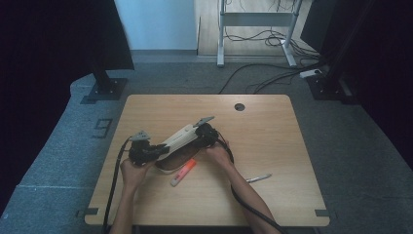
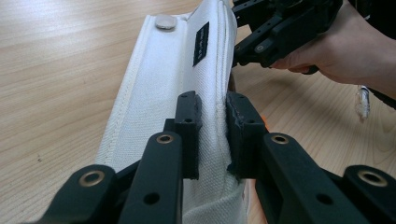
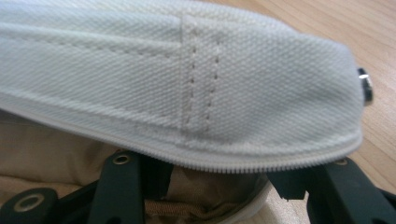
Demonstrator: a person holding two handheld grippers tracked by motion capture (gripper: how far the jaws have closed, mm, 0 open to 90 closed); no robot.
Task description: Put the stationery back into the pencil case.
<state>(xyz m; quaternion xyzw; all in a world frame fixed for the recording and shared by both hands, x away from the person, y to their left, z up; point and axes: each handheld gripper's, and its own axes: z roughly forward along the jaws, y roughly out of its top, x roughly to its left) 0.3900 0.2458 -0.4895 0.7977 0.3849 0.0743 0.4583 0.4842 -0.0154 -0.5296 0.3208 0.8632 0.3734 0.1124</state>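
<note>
I am holding a white pencil case (image 1: 179,139) up off the table (image 1: 272,146), left of its middle, its long axis running from near left to far right and its unzipped mouth facing down toward me. My left gripper (image 2: 214,135) is clenching the case's near-left end. My right gripper (image 3: 219,179) is sitting at the opening's edge; I cannot tell whether it is clamping. I judge I am spreading the case open; next comes loading the orange highlighter (image 1: 183,172) just beneath, then the pen (image 1: 258,178) to its right.
</note>
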